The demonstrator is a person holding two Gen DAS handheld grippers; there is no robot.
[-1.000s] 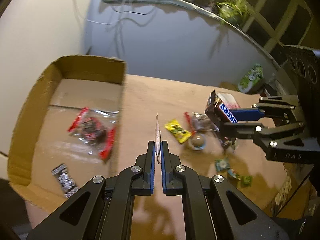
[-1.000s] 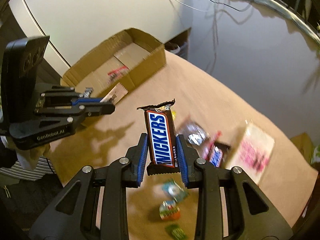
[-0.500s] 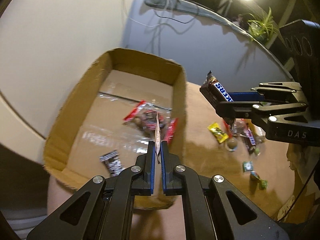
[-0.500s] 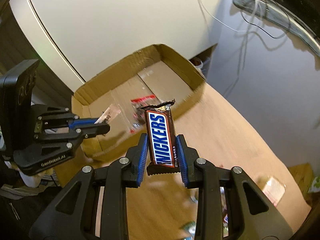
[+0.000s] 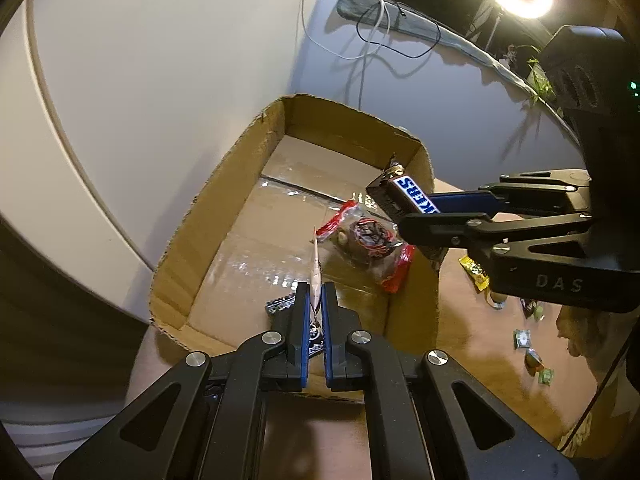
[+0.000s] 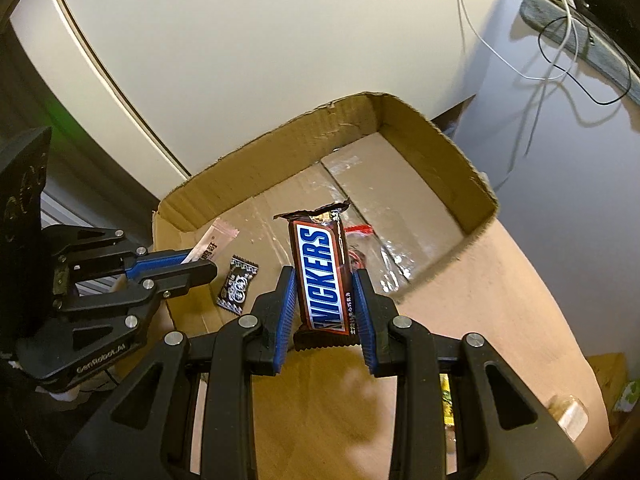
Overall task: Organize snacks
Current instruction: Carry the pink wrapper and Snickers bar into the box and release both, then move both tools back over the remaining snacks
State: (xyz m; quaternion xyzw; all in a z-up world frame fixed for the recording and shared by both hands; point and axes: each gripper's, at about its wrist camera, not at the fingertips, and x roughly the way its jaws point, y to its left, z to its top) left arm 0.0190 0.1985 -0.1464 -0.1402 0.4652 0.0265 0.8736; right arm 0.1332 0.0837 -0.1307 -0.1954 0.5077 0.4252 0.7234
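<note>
R gripper (image 6: 325,292) clamps Snickers bar (image 6: 322,276); L gripper (image 5: 316,300) pinches thin sachet (image 5: 316,264). Box (image 5: 208,216) beneath jaws; risk: early release drops snack onto rim.

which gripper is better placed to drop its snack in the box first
Probably the left. In its own view the left gripper holds the thin pink packet above the cardboard box floor, inside the rim. The right gripper holds its Snickers bar nearer the box's side wall.
</note>
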